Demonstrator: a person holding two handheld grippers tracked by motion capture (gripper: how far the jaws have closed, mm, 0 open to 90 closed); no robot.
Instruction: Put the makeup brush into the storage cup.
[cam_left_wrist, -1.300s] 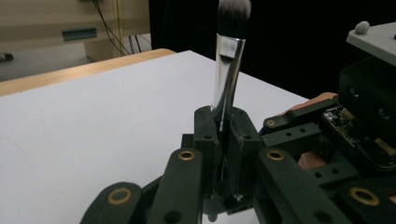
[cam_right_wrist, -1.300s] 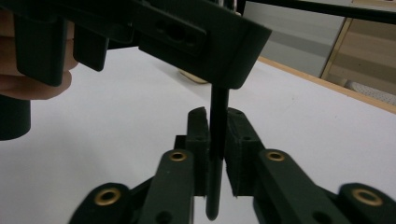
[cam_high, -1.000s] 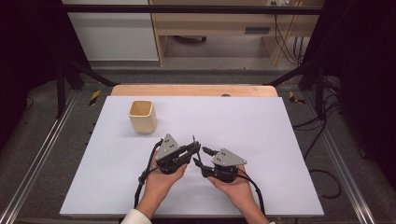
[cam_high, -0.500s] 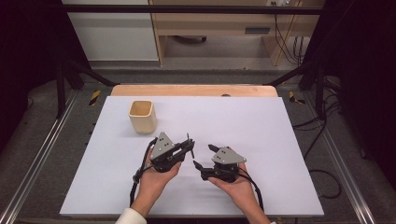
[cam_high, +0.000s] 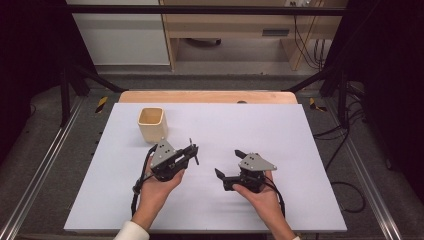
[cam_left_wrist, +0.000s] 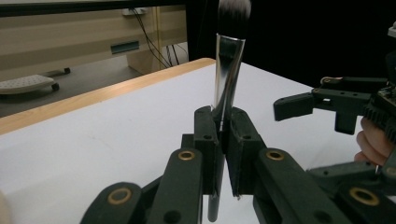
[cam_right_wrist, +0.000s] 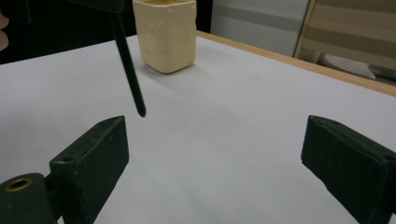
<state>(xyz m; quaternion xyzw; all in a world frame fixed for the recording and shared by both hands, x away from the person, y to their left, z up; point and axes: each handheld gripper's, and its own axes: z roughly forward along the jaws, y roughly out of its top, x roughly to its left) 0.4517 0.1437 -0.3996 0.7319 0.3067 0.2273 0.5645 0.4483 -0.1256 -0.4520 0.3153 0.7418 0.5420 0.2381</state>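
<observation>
A makeup brush (cam_left_wrist: 227, 70) with a silver ferrule, a dark tuft and a black handle stands upright in my left gripper (cam_left_wrist: 223, 123), which is shut on it just below the ferrule. From above, the left gripper (cam_high: 192, 151) holds the brush (cam_high: 193, 151) over the middle of the white table top (cam_high: 280, 125). My right gripper (cam_high: 228, 162) is a short way to its right, open and holding nothing. In the right gripper view the right gripper (cam_right_wrist: 215, 154) is spread wide, with the brush handle (cam_right_wrist: 128, 70) hanging ahead of it. A cream square cup (cam_high: 152, 124) stands at the back left.
The cup (cam_right_wrist: 166, 35) sits beyond the brush handle in the right gripper view. A wooden strip (cam_high: 207, 96) runs along the table's far edge. The other gripper (cam_left_wrist: 327, 100) shows at the right of the left gripper view.
The two grippers, close together a second ago, have drawn apart. The right one has shifted right with its jaws open. The left one keeps the brush.
</observation>
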